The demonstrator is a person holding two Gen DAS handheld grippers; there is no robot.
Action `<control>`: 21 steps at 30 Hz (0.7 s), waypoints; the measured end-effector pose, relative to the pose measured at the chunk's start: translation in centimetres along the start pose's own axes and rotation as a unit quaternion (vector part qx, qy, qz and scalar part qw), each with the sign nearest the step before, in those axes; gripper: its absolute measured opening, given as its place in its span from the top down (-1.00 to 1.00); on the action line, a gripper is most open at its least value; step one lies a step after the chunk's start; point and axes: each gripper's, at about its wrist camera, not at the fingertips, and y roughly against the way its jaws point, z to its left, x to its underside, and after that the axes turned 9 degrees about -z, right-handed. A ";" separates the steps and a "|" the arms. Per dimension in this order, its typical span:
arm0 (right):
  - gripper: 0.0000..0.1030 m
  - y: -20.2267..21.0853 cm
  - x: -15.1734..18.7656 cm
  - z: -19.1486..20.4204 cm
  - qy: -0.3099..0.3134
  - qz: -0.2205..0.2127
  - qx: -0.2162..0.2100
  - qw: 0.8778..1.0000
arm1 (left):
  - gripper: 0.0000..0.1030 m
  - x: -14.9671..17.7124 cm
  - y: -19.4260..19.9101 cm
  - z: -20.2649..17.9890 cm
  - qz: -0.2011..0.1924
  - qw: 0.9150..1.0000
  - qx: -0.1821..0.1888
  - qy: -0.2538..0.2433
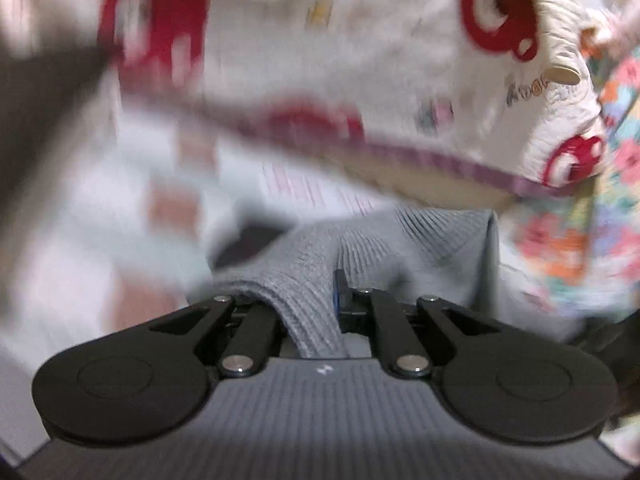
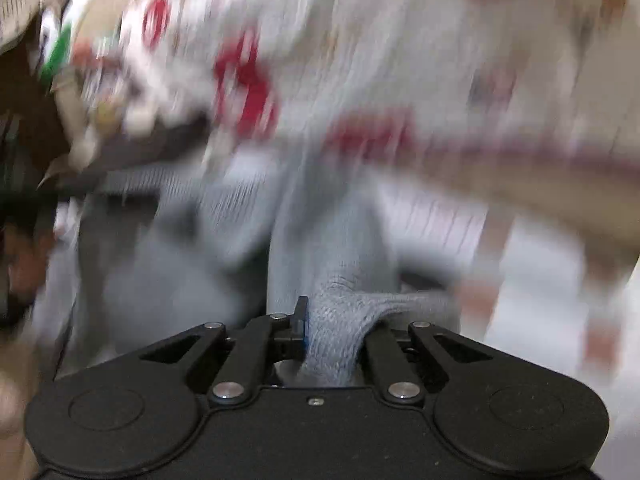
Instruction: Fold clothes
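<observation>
left gripper (image 1: 320,300): tipped down, pinching grey knit cloth (image 1: 400,240) | right gripper (image 2: 332,332): tipped down, pinching same cloth | behind cloth: white quilt (image 1: 360,60), red shapes

Blurred white quilt (image 1: 360,60) with red prints behind.

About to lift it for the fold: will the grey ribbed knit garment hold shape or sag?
Likely floppy: the grey ribbed knit garment bunches and drapes where the left gripper pinches it. Probably stretchy, not slippery: it wads between the right gripper fingers.
</observation>
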 end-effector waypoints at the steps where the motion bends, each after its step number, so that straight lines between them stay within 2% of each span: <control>1: 0.83 -0.8 1.8 -0.2 -0.016 0.046 -0.022 0.999 | 0.89 0.8 -0.6 0.6 0.039 0.999 0.004 0.015; 3: 0.68 -2.5 3.8 -1.4 -0.073 0.108 -0.051 0.990 | 0.89 2.6 -1.8 0.9 0.112 0.993 -0.011 0.015; 4: 0.67 -3.3 4.5 -2.2 -0.107 0.135 -0.062 0.983 | 0.89 3.1 -2.2 0.9 0.127 0.992 -0.011 0.019; 5: 0.51 -4.0 5.1 -2.9 -0.140 0.157 -0.073 0.975 | 0.89 3.3 -2.4 1.0 0.135 0.991 -0.005 0.027; 8: 0.28 -3.6 4.6 -4.4 -0.203 0.137 -0.079 0.966 | 0.88 3.5 -2.9 1.2 0.141 0.989 0.004 0.043; 9: 0.09 -3.3 4.2 -5.0 -0.221 0.123 -0.069 0.965 | 0.86 3.3 -3.0 1.3 0.138 0.989 0.004 0.045; 11: -0.04 -2.8 3.4 -6.2 -0.259 0.094 -0.049 0.960 | 0.85 3.0 -3.1 1.5 0.131 0.990 0.005 0.050; 14: -0.09 -2.7 4.0 -8.7 -0.359 0.055 -0.042 0.931 | 0.85 2.9 -3.2 2.0 0.127 0.990 0.003 0.054; 16: -0.11 -3.6 5.0 -10.3 -0.444 0.039 -0.046 0.894 | 0.87 3.0 -3.5 1.6 0.130 0.991 -0.008 0.016; 17: 0.19 -3.9 6.2 -10.9 -0.495 0.030 -0.054 0.867 | 0.88 2.9 -3.6 0.9 0.120 0.992 -0.024 -0.019; 18: 0.71 -4.0 7.1 -11.3 -0.543 0.008 -0.058 0.837 | 0.89 2.8 -3.4 0.1 0.105 0.992 -0.041 -0.061; 19: 0.73 -4.0 7.9 -11.7 -0.585 -0.014 -0.060 0.809 | 0.89 2.5 -3.3 -0.6 0.088 0.990 -0.054 -0.096; 20: 0.73 -4.0 7.5 -11.7 -0.585 -0.025 -0.057 0.809 | 0.89 2.0 -3.0 -1.3 0.068 0.988 -0.062 -0.123; 21: 0.74 -3.8 6.1 -11.3 -0.547 -0.032 -0.042 0.835 | 0.89 1.1 -3.1 -1.7 0.053 0.987 -0.065 -0.140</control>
